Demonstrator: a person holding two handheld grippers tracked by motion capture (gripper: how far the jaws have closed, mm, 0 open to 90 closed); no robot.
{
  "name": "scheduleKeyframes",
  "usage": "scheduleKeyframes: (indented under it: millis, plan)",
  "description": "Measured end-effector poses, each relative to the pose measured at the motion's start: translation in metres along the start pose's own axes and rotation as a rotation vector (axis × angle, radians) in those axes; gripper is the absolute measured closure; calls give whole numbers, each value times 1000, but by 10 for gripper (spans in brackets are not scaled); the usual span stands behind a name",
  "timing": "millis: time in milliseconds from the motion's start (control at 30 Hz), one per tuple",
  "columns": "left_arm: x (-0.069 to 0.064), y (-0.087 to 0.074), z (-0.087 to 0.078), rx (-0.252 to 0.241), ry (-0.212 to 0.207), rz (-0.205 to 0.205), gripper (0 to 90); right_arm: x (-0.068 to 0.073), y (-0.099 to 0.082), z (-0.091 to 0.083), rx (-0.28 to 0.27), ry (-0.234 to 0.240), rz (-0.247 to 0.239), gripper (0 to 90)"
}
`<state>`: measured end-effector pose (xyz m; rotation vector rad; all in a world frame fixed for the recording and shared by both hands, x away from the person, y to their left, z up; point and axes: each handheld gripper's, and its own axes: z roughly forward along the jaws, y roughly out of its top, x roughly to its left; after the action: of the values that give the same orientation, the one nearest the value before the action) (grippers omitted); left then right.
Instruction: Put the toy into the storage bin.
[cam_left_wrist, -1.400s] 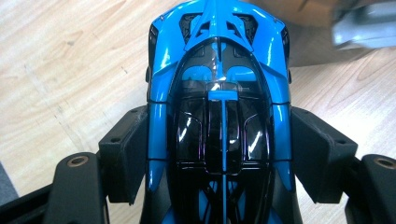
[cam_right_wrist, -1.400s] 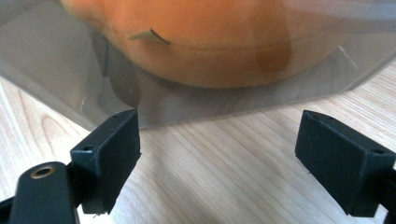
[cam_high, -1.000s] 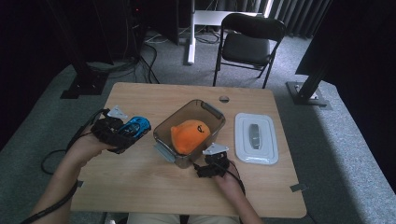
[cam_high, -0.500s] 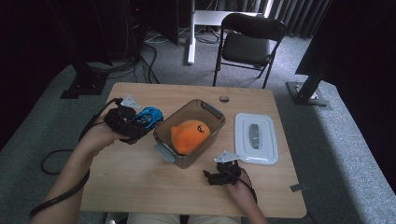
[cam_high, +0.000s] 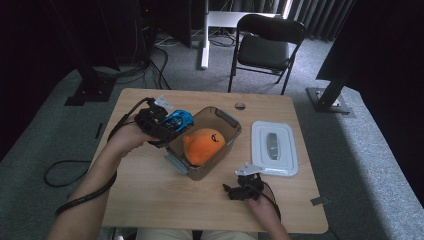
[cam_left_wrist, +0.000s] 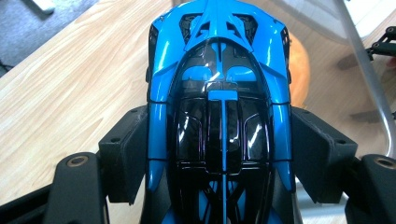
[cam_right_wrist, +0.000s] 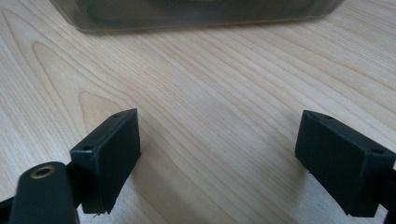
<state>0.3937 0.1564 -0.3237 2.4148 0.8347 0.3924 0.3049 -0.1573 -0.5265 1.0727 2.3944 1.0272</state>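
Observation:
My left gripper (cam_high: 172, 126) is shut on a blue and black toy car (cam_high: 178, 120), held above the left rim of the clear plastic box (cam_high: 227, 120). In the left gripper view the toy car (cam_left_wrist: 219, 102) sits clamped between both pads (cam_left_wrist: 123, 158). An orange soft toy (cam_high: 202, 144) lies inside the box. My right gripper (cam_high: 231, 191) rests low over the table in front of the box, open. In the right gripper view its jaws stand wide apart over bare wood (cam_right_wrist: 219, 135) with nothing between them.
A white lid (cam_high: 272, 147) lies flat to the right of the box. A small round disc (cam_high: 240, 105) sits near the table's far edge. A black folding chair (cam_high: 265, 47) stands beyond the table. Cables trail off the left side.
My left gripper has carried the blue car rightward and a little up, from the left of the table to the box's rim. My right gripper has drawn back toward the front edge.

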Motion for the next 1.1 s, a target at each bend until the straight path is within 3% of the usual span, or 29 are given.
scheduleKeyframes:
  millis: [233,500,833,1100]
  plan:
    - [-10,21,21,14,-32,26,289,-2,-1,-1,-1,1,-1,137]
    - [-12,31,42,20,-52,15,289,-3,-2,-2,-1,5,1,137]
    - [-12,31,68,54,-73,9,289,-3,-2,-2,-2,11,2,137]
    - [-12,29,82,71,-62,5,289,-4,-2,-3,-3,18,4,138]
